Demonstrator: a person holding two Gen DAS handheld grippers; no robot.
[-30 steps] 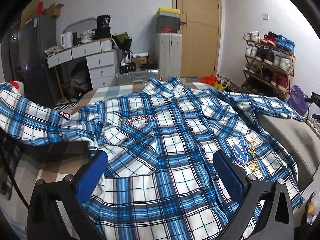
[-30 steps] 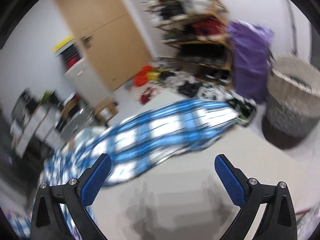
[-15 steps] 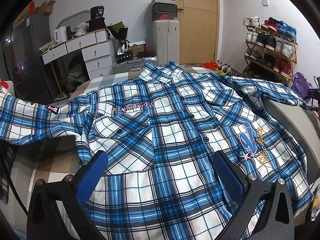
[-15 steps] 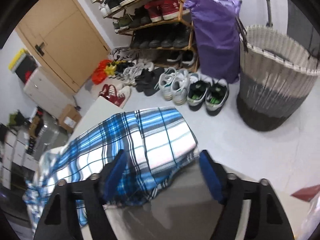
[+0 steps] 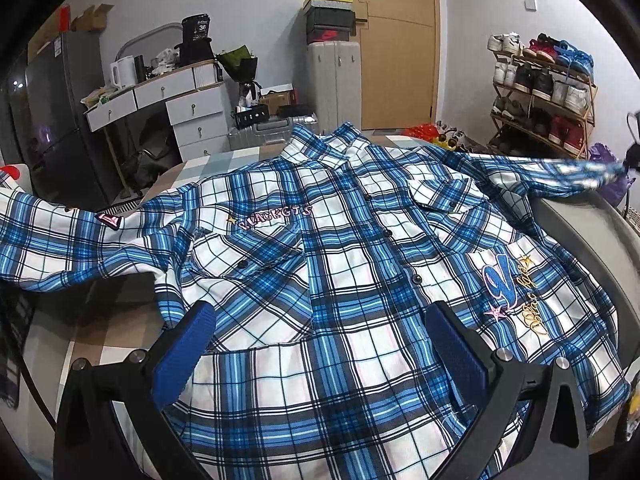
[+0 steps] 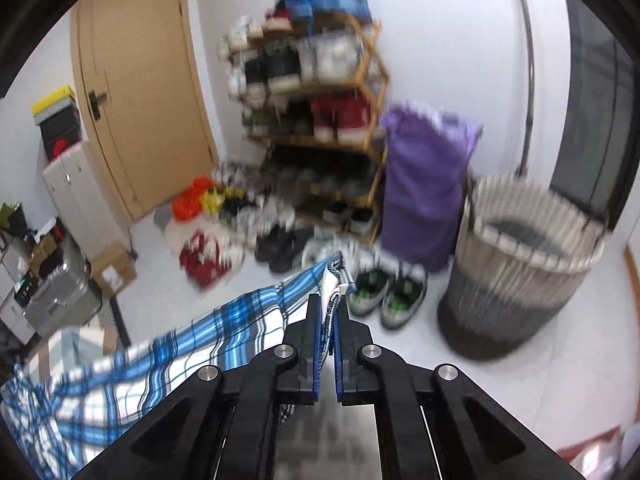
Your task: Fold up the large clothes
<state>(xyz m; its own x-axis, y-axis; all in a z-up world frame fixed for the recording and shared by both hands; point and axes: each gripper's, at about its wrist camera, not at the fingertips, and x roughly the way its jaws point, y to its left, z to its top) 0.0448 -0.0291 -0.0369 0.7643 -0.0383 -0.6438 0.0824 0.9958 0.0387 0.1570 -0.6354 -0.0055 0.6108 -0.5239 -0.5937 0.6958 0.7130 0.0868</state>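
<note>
Step in hand: first sleeve fold. The blue-and-white plaid button shirt (image 5: 340, 280) lies front-up, filling the middle of the left wrist frame on the grey table (image 5: 580, 232). The right gripper (image 6: 329, 312) is clenched on the sleeve cuff (image 6: 330, 280), angled downward, sleeve raised. The left gripper (image 5: 320, 344) hovers over the hem, fingers (image 5: 184, 348) released. Next: carry the cuff across the chest without dragging the body.

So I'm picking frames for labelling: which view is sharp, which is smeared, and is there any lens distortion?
Left wrist view: sharp, the plaid shirt crisp, though the far sleeve tip blurs. Right wrist view: motion-smeared, shoe rack and basket streaky; only the right tongs, shut on the sleeve, stay sharp. Both views bow straight lines and have dark round corners.
</note>
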